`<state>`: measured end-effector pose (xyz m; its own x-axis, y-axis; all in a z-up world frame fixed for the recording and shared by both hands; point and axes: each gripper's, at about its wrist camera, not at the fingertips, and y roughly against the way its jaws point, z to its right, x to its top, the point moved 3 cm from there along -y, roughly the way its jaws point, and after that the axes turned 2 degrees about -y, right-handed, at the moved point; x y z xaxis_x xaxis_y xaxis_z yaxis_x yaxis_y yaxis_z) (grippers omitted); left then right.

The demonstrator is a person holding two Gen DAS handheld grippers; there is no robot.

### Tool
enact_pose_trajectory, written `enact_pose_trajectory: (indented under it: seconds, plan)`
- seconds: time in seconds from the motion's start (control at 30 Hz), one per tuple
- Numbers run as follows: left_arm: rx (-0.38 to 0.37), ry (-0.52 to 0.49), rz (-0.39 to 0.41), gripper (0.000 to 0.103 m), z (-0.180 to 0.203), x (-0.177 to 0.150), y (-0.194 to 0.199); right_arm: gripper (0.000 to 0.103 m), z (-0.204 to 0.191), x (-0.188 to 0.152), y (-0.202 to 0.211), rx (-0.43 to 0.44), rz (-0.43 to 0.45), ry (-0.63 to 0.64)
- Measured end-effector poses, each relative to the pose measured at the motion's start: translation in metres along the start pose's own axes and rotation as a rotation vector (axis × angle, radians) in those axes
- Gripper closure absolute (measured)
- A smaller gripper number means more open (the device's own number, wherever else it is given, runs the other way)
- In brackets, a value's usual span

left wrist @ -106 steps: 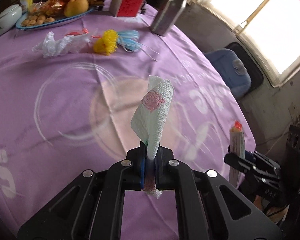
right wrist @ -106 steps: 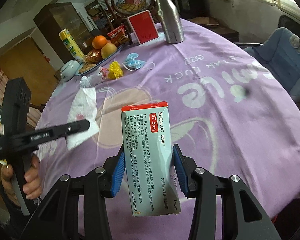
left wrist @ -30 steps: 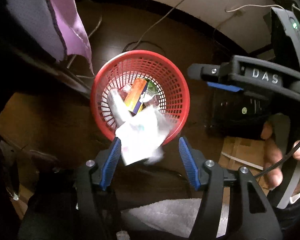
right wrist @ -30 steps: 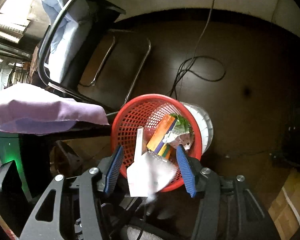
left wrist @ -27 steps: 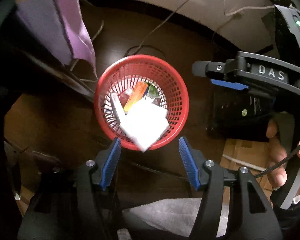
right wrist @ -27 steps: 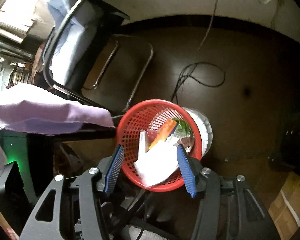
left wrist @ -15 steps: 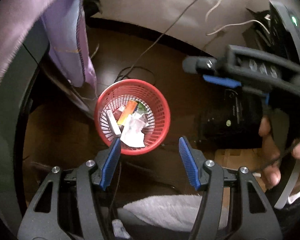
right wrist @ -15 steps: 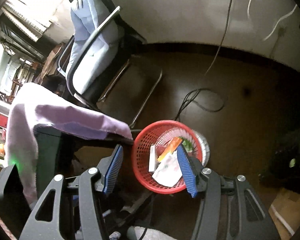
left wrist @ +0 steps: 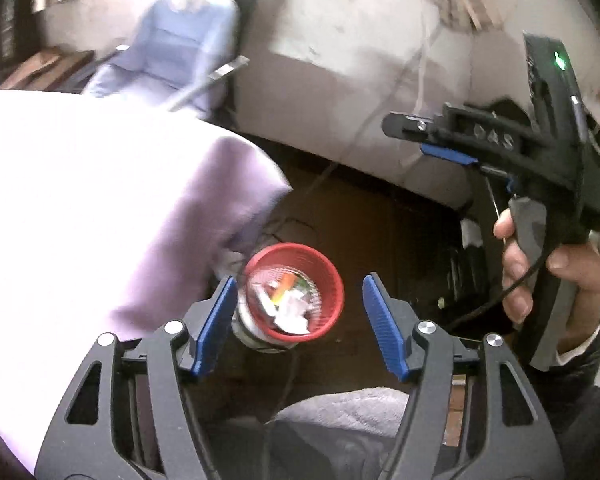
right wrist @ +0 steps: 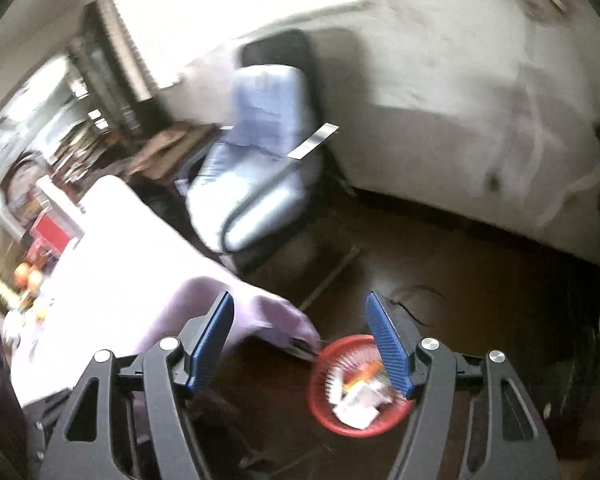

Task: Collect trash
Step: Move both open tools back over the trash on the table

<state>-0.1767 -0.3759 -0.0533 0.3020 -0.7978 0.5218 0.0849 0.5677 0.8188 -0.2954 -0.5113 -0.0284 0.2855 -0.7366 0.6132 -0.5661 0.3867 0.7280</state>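
A red mesh basket (left wrist: 332, 276) stands on the dark floor far below, holding a white tissue (left wrist: 292, 314), a white box and an orange packet. My left gripper (left wrist: 296, 316) hangs high over it, jaws opening, nothing between them. In the right wrist view the same basket (right wrist: 320, 400) sits low right, partly behind a finger. My right gripper (right wrist: 300, 342) is also high up, jaws opening and empty. It shows too in the left wrist view as the right gripper (left wrist: 404, 128), held by a hand (left wrist: 556, 276).
The table with its purple cloth (left wrist: 80, 200) fills the left; its corner (right wrist: 268, 316) hangs near the basket. A blue-cushioned chair (right wrist: 260, 184) stands by the wall. Fruit and a red box (right wrist: 48, 236) sit on the far table end. Cables (right wrist: 412, 300) lie on the floor.
The tissue and the box dropped from my grippers into the basket. Both grippers rose well away from it and tilted up, bringing the table, chair and wall into view. Both sets of jaws widened.
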Motion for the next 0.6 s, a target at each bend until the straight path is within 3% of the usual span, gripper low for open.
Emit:
enact_pose_trajectory:
  seconds: [0.13,0.33,0.47,0.6]
  plan:
    - [0.000,0.131,0.037,0.037,-0.049,0.004,0.061,0.035,-0.068,0.016,0.013,0.088,0.023,0.101]
    - [0.062,0.236,0.194,0.034,-0.119,0.002,0.152,0.033,-0.177,0.027,0.021,0.247,0.018,0.223]
    - [0.153,0.301,0.249,0.031,-0.166,-0.004,0.197,0.031,-0.236,0.029,0.018,0.321,0.002,0.260]
    - [0.330,0.335,0.286,0.024,-0.220,-0.017,0.235,0.031,-0.304,0.026,0.015,0.367,-0.019,0.351]
